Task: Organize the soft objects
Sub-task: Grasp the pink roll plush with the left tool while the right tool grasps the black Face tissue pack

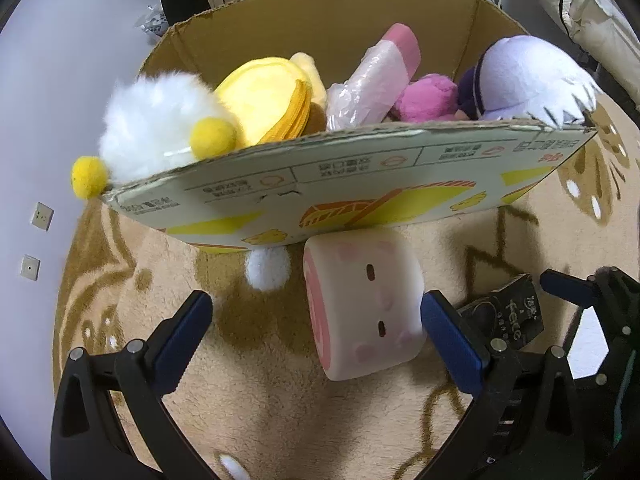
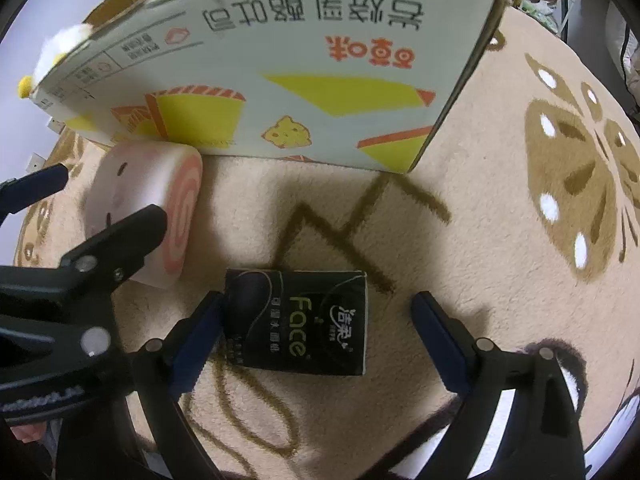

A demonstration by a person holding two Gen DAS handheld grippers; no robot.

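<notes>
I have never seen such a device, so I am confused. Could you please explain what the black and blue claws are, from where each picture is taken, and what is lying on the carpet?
The claws are two-finger grippers that a person holds, one in each hand. Each carries a wide-angle camera looking along its fingers, so you get one picture per gripper.

In the left camera's picture, the left gripper stands open around a pink swirl-roll cushion lying on the beige carpet; one pad is beside it, but it is not gripped. Behind it stands a cardboard box holding plush toys.

In the right camera's picture, the right gripper is open over a dark tissue pack on the carpet. One pad seems to touch the pack, the other is clear of it. Nothing is lifted yet.
</notes>
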